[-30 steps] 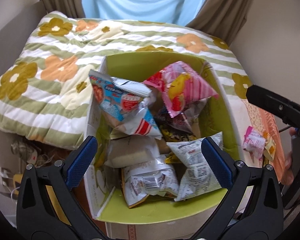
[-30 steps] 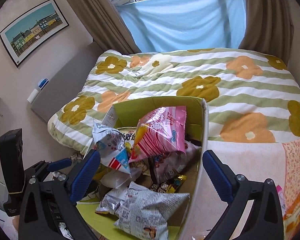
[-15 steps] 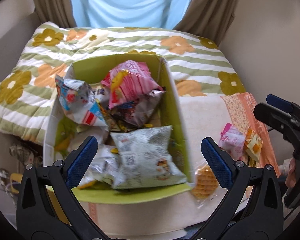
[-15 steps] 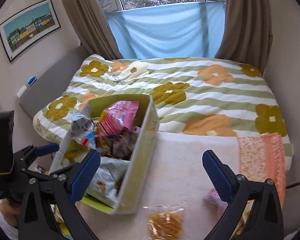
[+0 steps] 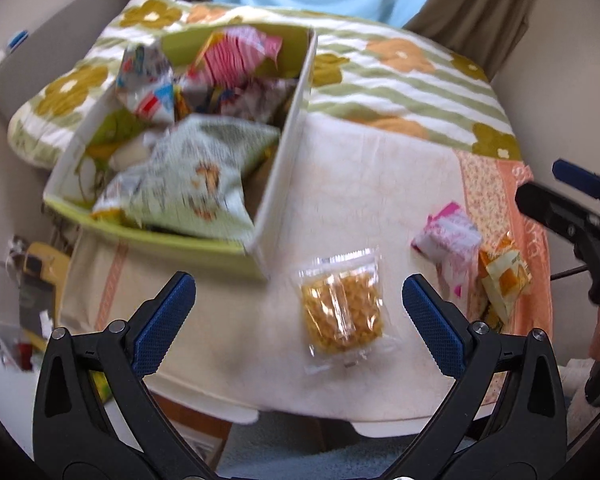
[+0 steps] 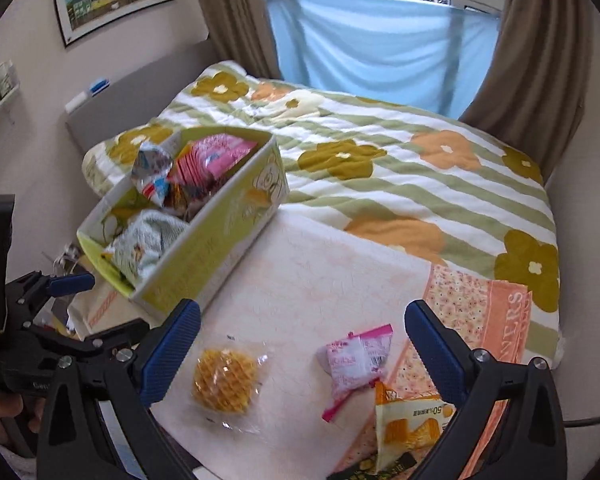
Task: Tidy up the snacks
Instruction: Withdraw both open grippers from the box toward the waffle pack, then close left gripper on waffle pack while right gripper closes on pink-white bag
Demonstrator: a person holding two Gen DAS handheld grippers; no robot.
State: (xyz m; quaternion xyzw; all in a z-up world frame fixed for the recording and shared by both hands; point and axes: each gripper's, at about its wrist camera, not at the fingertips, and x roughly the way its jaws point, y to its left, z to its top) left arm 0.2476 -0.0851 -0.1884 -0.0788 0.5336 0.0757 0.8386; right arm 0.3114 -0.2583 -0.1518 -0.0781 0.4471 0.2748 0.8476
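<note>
A green box point(image 5: 284, 148) point(image 6: 204, 264) full of snack bags stands at the left of a cloth-covered table. Three loose snacks lie on the cloth to its right: a clear-wrapped waffle point(image 5: 342, 312) point(image 6: 225, 380), a pink packet point(image 5: 448, 236) point(image 6: 356, 360) and a yellow packet point(image 5: 502, 276) point(image 6: 412, 428). My left gripper point(image 5: 298, 316) hangs open above the table's near edge, the waffle between its fingers in view. My right gripper point(image 6: 302, 348) is open too, over the waffle and pink packet. Neither holds anything.
A flowered green-striped quilt point(image 6: 400, 168) covers the bed behind the table. An orange patterned cloth point(image 6: 484, 308) lies at the table's right end. Clutter sits on the floor at the left point(image 5: 32, 280). Curtains and a blue sheet hang at the window behind.
Both grippers have swung right, away from over the box toward the loose snacks on the cloth. The waffle, pink packet and yellow packet have come into full view. Both stay open.
</note>
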